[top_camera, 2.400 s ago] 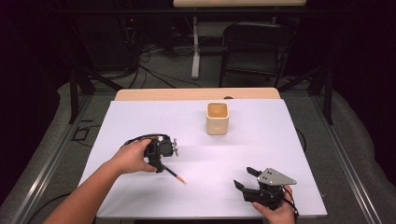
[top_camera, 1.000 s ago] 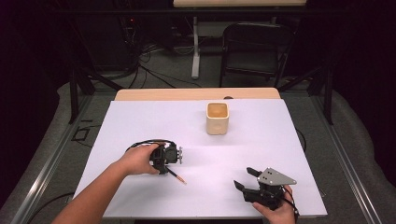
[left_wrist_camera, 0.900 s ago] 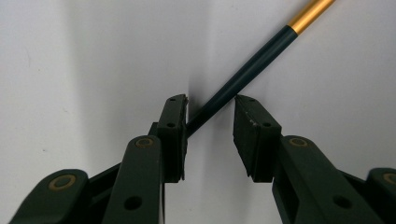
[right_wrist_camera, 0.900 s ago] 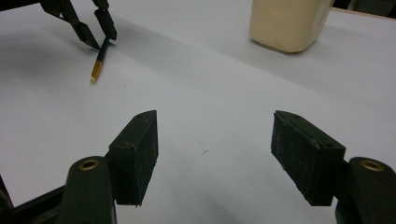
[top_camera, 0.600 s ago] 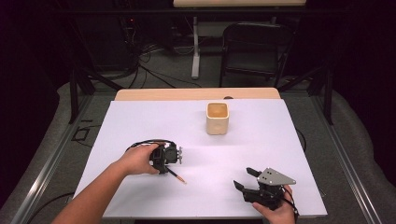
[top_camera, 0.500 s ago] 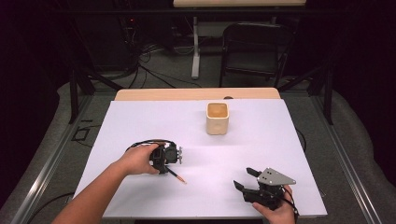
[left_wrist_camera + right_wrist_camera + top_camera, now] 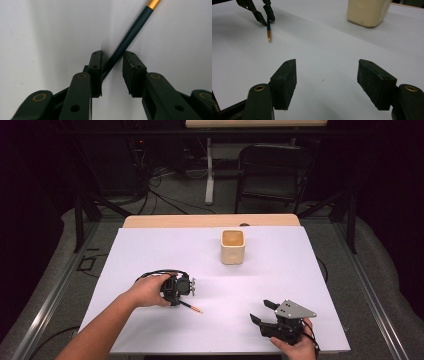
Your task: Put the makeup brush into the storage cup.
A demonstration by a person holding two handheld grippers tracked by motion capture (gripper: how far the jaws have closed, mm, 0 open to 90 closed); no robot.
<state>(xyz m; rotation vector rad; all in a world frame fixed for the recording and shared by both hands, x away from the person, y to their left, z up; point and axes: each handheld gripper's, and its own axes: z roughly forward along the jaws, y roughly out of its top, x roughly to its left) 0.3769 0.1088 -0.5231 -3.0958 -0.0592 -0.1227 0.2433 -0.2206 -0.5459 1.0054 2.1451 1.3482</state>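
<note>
Left tongs (image 7: 112, 65), jaws just closing, straddle the dark-green wooden pencil (image 7: 126, 41) lying unlifted on the white surface (image 7: 150, 250), while the cream square cup (image 7: 233, 247) at one o'clock awaits and right tongs (image 7: 327, 77) gape wide.

Left gripper (image 7: 192, 287): black body with a black cable looped behind it. Right gripper (image 7: 262, 311): black, topped by a grey three-cornered plate with dark screw holes. Both carry matte black jaws with rectangular pads, small screws and brass-ringed pivots. Forearms are bare.
</note>
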